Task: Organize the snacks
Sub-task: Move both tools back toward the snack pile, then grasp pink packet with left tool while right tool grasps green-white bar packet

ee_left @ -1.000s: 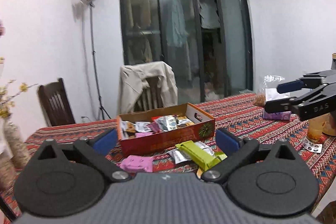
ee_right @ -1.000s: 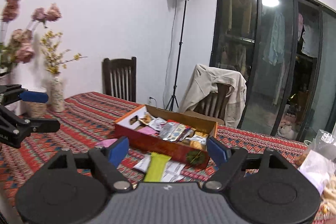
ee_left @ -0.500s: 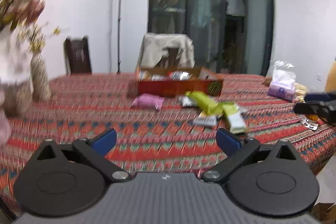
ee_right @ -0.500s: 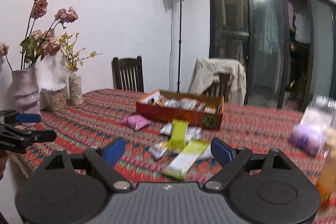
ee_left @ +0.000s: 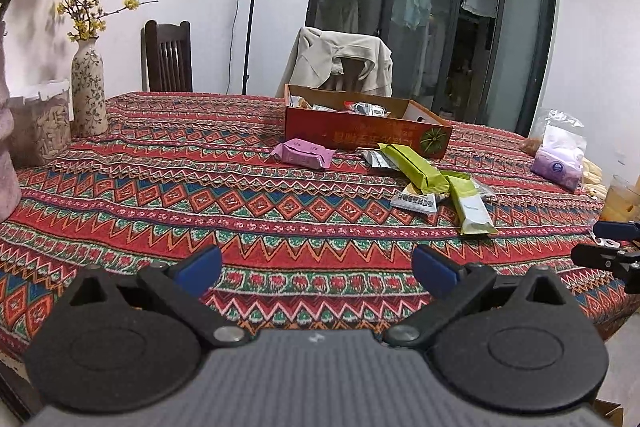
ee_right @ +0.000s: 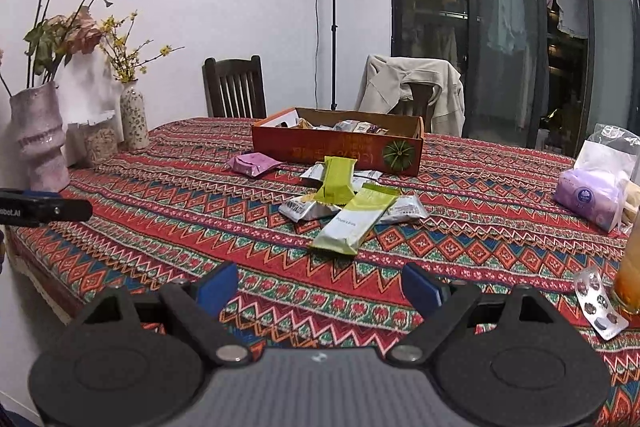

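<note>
A red cardboard box point(ee_left: 368, 135) point(ee_right: 340, 147) holding several snack packets stands at the far side of the patterned tablecloth. In front of it lie a pink packet point(ee_left: 302, 153) point(ee_right: 254, 163), two green packets point(ee_left: 416, 169) point(ee_right: 356, 219) and some silver ones point(ee_left: 414, 201) point(ee_right: 304, 209). My left gripper point(ee_left: 316, 269) hovers open over the near table edge, well short of the snacks, with nothing between its fingers. My right gripper point(ee_right: 320, 287) is also open and empty, just short of the nearer green packet. Each gripper shows at the edge of the other's view.
Two vases point(ee_right: 40, 139) point(ee_left: 88, 91) and a clear jar point(ee_left: 40, 123) stand at the left. At the right are a purple tissue pack point(ee_right: 588, 197), a glass of orange drink point(ee_right: 630, 267) and a pill blister point(ee_right: 600, 303). Chairs stand behind the table.
Both grippers have sunk and drawn back from the box toward the near side of the table. The right jaws stand a little wider than a second ago.
</note>
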`<state>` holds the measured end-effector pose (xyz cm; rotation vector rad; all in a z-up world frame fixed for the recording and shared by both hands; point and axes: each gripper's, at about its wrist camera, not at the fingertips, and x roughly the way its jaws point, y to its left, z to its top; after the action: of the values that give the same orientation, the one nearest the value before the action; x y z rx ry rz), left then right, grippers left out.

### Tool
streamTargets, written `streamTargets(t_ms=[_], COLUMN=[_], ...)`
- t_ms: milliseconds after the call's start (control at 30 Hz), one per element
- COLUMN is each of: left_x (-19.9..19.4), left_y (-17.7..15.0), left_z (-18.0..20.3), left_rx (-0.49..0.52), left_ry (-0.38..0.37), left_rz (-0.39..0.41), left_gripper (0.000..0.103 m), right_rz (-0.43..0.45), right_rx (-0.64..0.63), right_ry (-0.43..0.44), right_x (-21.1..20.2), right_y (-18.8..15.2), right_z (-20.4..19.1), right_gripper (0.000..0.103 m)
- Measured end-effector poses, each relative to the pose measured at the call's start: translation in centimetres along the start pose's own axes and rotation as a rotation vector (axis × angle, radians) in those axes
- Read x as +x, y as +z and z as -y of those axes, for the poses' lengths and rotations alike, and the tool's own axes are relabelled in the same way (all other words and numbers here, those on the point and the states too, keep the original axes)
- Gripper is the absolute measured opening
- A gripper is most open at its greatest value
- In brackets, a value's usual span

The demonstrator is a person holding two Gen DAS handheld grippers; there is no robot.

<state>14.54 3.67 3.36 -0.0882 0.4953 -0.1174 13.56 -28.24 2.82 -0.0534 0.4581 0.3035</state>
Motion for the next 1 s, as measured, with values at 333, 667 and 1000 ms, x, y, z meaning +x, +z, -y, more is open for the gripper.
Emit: streamTargets(t_ms=[333, 667, 1000], left_x=[5.1, 13.7, 27.4], left_y=[2.1, 6.3, 11.1], left_z=[-0.2, -0.6, -2.0], left_rx=[0.003, 0.036, 0.062], left_ry=[-0.012, -0.018, -0.07], left_rz=[-0.042, -0.059, -0.118], left_gripper=[0.103, 0.103, 0.103], right_rz=[-0.029, -0.063, -0.137], right_rx=[0.023, 0.065, 0.029], right_ry=[0.008, 0.0, -0.059], right_x=[4.5, 11.7, 19.2], right_y=[1.5, 3.4, 4.3], right_z=[1.3, 2.8, 3.2], right_gripper=[0.088, 0.087, 0.073])
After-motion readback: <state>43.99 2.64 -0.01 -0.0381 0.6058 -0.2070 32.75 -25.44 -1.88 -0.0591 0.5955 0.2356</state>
